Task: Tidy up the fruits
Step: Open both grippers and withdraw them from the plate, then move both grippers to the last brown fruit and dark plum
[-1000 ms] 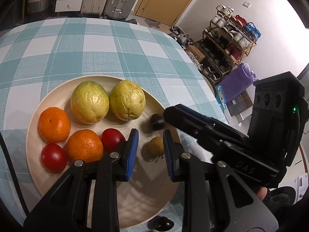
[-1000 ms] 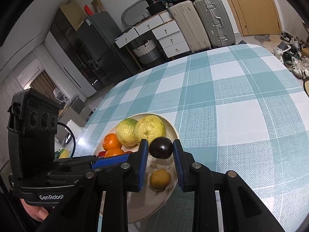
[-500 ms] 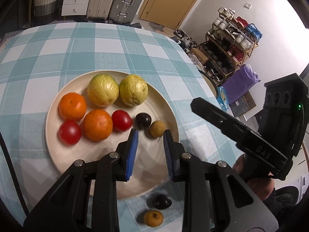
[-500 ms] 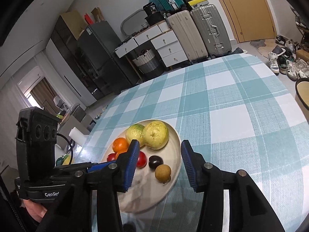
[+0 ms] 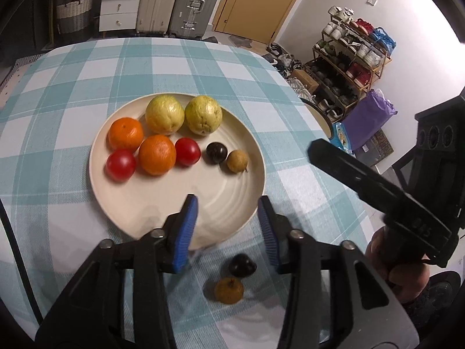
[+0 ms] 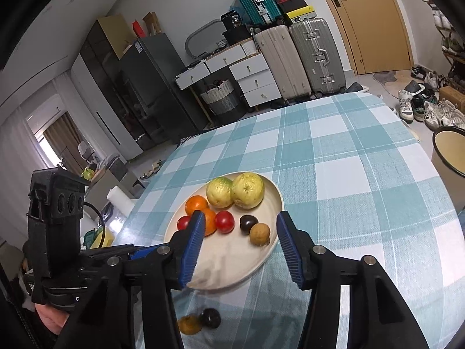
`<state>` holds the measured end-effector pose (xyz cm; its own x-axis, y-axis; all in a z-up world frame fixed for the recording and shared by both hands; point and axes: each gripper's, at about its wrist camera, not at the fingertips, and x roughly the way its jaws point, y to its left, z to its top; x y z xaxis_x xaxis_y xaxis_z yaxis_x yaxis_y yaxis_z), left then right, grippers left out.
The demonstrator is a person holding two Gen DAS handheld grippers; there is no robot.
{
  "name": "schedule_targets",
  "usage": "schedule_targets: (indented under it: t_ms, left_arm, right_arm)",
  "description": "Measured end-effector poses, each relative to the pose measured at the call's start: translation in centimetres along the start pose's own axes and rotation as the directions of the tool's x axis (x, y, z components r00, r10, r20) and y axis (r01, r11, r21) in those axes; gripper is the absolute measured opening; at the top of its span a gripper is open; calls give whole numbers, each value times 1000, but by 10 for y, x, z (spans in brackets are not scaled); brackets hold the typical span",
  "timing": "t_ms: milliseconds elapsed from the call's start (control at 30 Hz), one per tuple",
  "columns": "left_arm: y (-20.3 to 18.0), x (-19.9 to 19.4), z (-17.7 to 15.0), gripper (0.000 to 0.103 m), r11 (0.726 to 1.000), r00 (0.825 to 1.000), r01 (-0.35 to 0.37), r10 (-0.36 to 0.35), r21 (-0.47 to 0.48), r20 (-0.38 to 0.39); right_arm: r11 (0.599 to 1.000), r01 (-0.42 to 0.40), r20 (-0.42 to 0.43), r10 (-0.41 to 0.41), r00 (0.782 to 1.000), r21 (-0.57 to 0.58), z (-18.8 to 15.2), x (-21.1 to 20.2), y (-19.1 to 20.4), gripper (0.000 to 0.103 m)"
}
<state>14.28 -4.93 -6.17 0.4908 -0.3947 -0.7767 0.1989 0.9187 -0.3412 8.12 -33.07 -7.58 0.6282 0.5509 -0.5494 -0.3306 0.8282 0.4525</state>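
Dark plum [image 5: 216, 152] now lies free on the plate [image 5: 232, 203], just beside the brown longan-like fruit [image 5: 237, 160]; a second ago it sat clamped in the right hand-held gripper [image 6: 237, 247], whose jaws now stand wide apart and have pulled back above the plate's near rim. Drop-off looks done. Left hand-held gripper [image 5: 228, 226] has opened too, from nearly closed, and has backed off toward the near edge. Two small fruits remain off the plate on the checked counter [image 5: 72, 81]: a second dark plum [image 5: 242, 265] touching or nearly touching a brown fruit [image 5: 229, 290], both low between the left fingers. Probably next. They sit close together, so a clean single grasp is awkward. On the plate: two guavas [image 5: 183, 114], two oranges [image 5: 141, 142], two tomatoes [image 5: 154, 158], well apart from the free zone.
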Motion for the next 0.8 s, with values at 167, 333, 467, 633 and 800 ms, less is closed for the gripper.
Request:
schedule_targets:
  t_ms: [167, 333, 467, 633, 800]
  left_arm:
    - [2, -8, -12, 62, 1000, 1000, -24, 24, -8, 4]
    - [4, -19, -21, 82, 999, 999, -49, 49, -21, 20]
    - [5, -24, -27, 84, 998, 998, -61, 61, -21, 21]
    - [1, -30, -40, 98, 996, 996, -86, 86, 8, 34]
    - [-2, -35, -53, 101, 994, 994, -103, 101, 39, 48]
  right_arm:
    - [1000, 7, 10, -7, 1000, 1, -8, -11, 6, 74]
    - [1000, 6, 11, -6, 1000, 3, -17, -20, 9, 82]
    - [1000, 6, 8, -6, 1000, -2, -23, -25, 15, 85]
    - [1000, 3, 7, -3, 1000, 0, -32, -33, 19, 90]
    - [1000, -1, 19, 1, 1000, 9, -46, -40, 21, 98]
